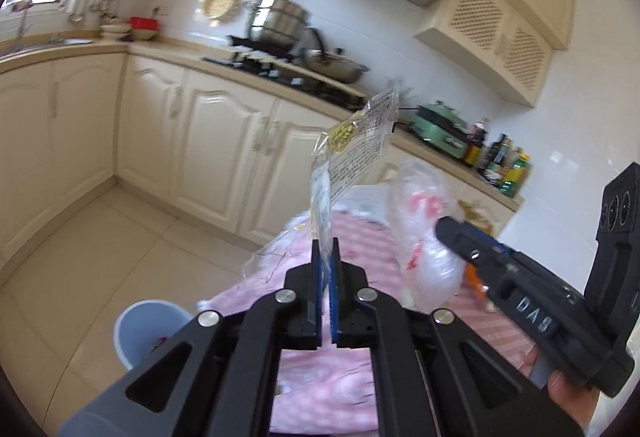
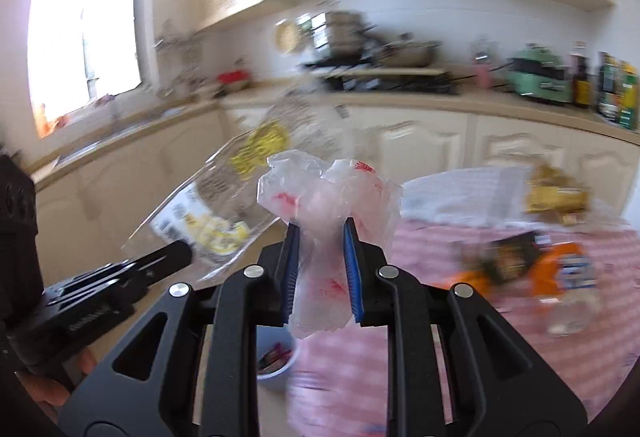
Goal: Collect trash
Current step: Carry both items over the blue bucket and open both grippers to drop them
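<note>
My left gripper (image 1: 329, 251) is shut on a clear food wrapper (image 1: 356, 141) with yellow print and black text, which stands up above the blue pads. The same wrapper (image 2: 224, 197) shows blurred at left in the right wrist view. My right gripper (image 2: 322, 233) is shut on a crumpled clear plastic bag (image 2: 328, 193) with red print, bunched between its blue pads. In the left wrist view that bag (image 1: 424, 237) hangs at the tip of the right gripper (image 1: 450, 233). A pale blue bin (image 1: 146, 331) stands on the floor at lower left.
A table with a pink checked cloth (image 2: 500, 349) carries an orange-labelled bottle (image 2: 568, 285), a dark packet (image 2: 508, 257) and a yellow packet (image 2: 556, 197). The bin (image 2: 276, 361) sits beside the table's edge. Cream cabinets, a stove with pots (image 1: 280, 25) and bottles (image 1: 504, 165) line the counter.
</note>
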Available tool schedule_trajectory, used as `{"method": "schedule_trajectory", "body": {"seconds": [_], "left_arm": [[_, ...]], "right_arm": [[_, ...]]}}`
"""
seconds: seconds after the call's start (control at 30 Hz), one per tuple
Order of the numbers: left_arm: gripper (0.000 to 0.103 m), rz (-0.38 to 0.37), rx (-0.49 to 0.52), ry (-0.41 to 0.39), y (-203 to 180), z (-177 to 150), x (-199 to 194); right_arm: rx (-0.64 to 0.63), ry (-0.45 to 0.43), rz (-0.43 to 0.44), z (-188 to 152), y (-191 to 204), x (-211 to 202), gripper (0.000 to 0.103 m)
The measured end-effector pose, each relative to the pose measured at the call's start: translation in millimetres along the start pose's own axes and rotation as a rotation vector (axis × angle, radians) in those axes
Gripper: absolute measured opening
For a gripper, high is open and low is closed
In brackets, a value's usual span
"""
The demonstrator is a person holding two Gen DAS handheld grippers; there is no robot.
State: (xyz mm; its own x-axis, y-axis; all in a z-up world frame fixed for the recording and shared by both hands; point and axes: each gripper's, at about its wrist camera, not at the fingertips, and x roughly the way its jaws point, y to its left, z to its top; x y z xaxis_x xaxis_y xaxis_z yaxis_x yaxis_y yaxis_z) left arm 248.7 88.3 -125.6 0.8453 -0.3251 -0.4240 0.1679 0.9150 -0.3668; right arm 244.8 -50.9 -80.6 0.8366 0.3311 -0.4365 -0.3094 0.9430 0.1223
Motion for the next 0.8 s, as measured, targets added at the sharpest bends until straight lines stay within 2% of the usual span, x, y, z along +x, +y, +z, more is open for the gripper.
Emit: {"method": "schedule_trajectory", "body": {"seconds": [0.23, 0.43, 0.63, 0.8], "left_arm": [[0.002, 0.166, -0.127, 0.075, 106.0, -24.9, 3.7], [0.002, 0.286, -0.212, 0.191, 182.4, -57.5, 35.4], [0.002, 0.334, -0.277, 0.361, 240.9, -99.9, 96.8], [0.002, 0.35, -0.308, 0.456, 276.2, -128.5, 147.4]], "right_arm": [[-0.063, 0.165, 0.153, -37.4, 85.5, 98.7, 0.021], [-0.067, 0.315, 0.211, -81.9, 125.8, 183.9, 0.021], [-0.049, 0.425, 0.178, -130.9, 126.8, 257.2, 0.021], [-0.031, 0.514, 0.137, -168.8, 113.2, 301.6, 0.021]]}}
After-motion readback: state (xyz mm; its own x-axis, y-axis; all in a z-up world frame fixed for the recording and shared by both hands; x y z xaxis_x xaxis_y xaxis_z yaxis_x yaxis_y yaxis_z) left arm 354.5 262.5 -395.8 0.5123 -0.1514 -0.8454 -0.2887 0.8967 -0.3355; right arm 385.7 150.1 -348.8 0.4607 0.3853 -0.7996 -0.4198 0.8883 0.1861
